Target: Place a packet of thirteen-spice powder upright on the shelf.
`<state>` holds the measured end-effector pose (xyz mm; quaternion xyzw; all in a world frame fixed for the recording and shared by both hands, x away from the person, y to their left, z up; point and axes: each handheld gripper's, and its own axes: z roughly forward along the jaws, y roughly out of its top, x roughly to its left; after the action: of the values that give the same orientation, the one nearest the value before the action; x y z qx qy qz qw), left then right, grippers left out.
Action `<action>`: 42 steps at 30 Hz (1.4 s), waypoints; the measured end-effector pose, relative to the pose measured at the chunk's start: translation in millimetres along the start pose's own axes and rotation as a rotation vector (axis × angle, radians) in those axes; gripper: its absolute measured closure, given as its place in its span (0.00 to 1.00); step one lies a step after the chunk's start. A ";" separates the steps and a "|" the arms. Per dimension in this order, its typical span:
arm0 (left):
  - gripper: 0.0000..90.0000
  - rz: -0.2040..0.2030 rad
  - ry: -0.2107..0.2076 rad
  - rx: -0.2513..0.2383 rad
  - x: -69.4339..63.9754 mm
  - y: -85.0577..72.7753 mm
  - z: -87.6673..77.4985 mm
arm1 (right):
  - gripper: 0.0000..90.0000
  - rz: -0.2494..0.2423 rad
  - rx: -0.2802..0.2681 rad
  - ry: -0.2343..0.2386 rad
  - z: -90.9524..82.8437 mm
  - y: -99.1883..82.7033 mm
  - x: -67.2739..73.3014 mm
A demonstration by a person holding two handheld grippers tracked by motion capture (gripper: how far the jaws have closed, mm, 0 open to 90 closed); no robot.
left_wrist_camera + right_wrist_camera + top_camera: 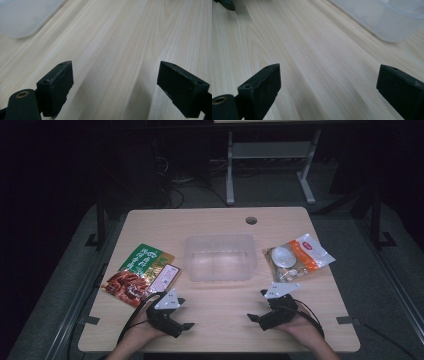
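High view: a light wooden worktop (pixel 220 320) is seen, with a cable hole near its far edge. A clear plastic bin (pixel 219 257) sits at the centre, empty as far as can be told. Left of it, a green-and-red snack packet (pixel 141 272) lies flat, just beside the bin but apart from it. Right of the bin, a white-and-orange pouch (pixel 296 256) lies flat, also apart.

The left tool (pixel 184 325) is held low near the front edge, just in front of the snack packet's near corner. The right tool (pixel 256 317) is held at the front right, near the pouch but not touching it. Both point inward across bare wood.

Left gripper view: the jaws are spread wide with nothing between them; a bin corner (pixel 22 17) is seen at upper left. Right gripper view: the jaws are likewise released and empty; the bin wall (pixel 387 17) is seen at upper right.

Judged step: start position, nothing picked yet; packing the two packets into the bin is taken as the job. Next move, as judged: each tool has to be turned outward toward its nearer packet, lowered flat, and closed on an edge, since the thin packets offer little to bite. A slip or a crumpled edge is the likely risk.
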<state>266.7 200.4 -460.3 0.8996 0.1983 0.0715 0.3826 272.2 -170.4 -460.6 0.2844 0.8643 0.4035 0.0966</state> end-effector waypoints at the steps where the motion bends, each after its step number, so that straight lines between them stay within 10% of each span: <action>1: 0.15 0.002 0.007 -0.003 1.1 0.9 -0.8 | 0.06 0.004 0.002 -0.001 0.4 0.7 -0.4; 15: 0.16 -0.044 0.049 0.005 8.0 1.5 -12.2 | 0.06 0.014 0.005 -0.007 -2.1 -2.3 -3.9; 42: 0.16 -0.189 0.266 -0.028 43.3 -18.2 -58.7 | 0.06 -0.036 0.011 0.014 2.1 0.3 1.2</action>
<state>284.2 268.3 -433.4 0.8539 0.3300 0.1566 0.3706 272.2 -168.1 -461.7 0.2667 0.8721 0.3988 0.0962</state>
